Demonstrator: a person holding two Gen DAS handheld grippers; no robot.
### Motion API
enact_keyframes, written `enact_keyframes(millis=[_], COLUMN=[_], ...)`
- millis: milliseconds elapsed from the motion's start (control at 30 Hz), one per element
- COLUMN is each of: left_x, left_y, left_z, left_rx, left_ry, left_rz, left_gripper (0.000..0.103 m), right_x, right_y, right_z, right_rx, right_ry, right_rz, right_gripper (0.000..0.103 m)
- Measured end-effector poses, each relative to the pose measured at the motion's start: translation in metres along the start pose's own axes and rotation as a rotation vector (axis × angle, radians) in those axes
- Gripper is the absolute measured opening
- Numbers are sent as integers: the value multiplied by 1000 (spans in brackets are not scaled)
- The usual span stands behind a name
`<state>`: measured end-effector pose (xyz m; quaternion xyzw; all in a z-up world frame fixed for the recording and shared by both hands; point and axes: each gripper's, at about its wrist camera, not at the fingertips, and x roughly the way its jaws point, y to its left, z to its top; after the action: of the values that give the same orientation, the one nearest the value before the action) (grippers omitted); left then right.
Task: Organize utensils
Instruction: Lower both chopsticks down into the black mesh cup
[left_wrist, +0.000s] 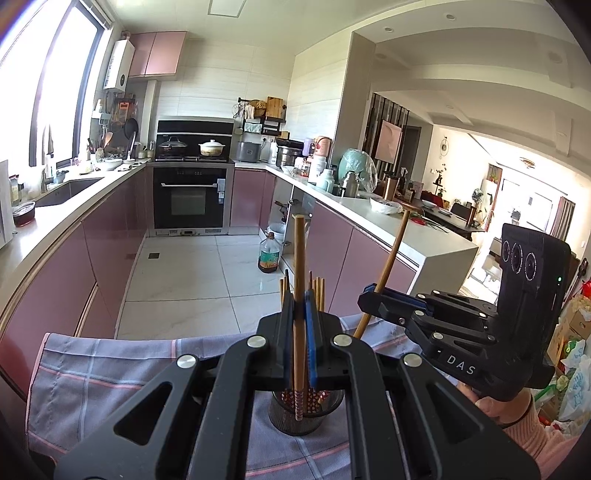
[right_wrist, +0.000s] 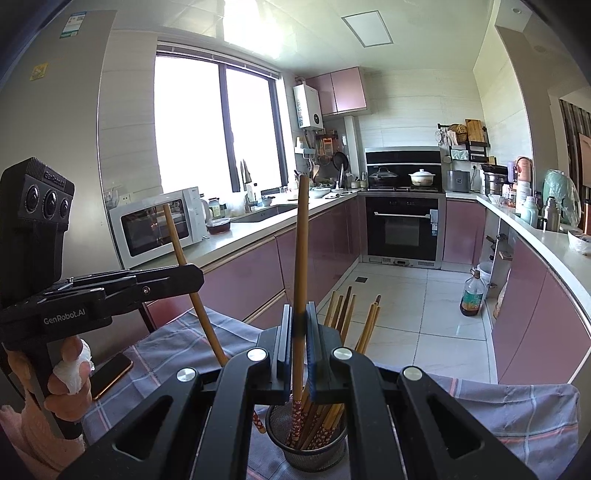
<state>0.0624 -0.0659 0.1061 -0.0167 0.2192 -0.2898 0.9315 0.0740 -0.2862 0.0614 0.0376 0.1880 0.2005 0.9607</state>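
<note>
A dark mesh holder (left_wrist: 291, 421) (right_wrist: 310, 452) with several chopsticks stands on a checked grey cloth (left_wrist: 110, 369) (right_wrist: 498, 406). My left gripper (left_wrist: 300, 301) (right_wrist: 194, 275) is shut on one upright wooden chopstick (left_wrist: 299, 251) (right_wrist: 173, 236), whose patterned lower end reaches down to the holder's mouth. My right gripper (right_wrist: 300, 314) (left_wrist: 369, 291) is shut on another chopstick (right_wrist: 302, 240) (left_wrist: 393, 254), with its lower end inside the holder. The two grippers sit side by side over the holder, each held by a person's hand.
A phone (right_wrist: 110, 373) lies on the cloth at the left. A microwave (right_wrist: 159, 225) stands on the left counter. An oil bottle (left_wrist: 269, 254) (right_wrist: 471, 295) is on the tiled floor by the right cabinets. Pink cabinets line both sides.
</note>
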Motion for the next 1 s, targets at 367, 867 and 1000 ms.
enact_keyframes(millis=[367,867,1000], left_x=[0,15,21], left_y=[-2,0,-1], left_z=[6,9,10], left_rx=[6,-1,2], left_ry=[-13,43,57], left_rz=[-3,7,11], left_gripper=[7,7,7], right_x=[8,17,20], right_y=[-4,-8,-8], right_z=[0,-6,-7], right_rx=[17,29,31], right_ry=[7,38,44], right_rz=[-5,-5,-5], right_gripper=[5,5,5])
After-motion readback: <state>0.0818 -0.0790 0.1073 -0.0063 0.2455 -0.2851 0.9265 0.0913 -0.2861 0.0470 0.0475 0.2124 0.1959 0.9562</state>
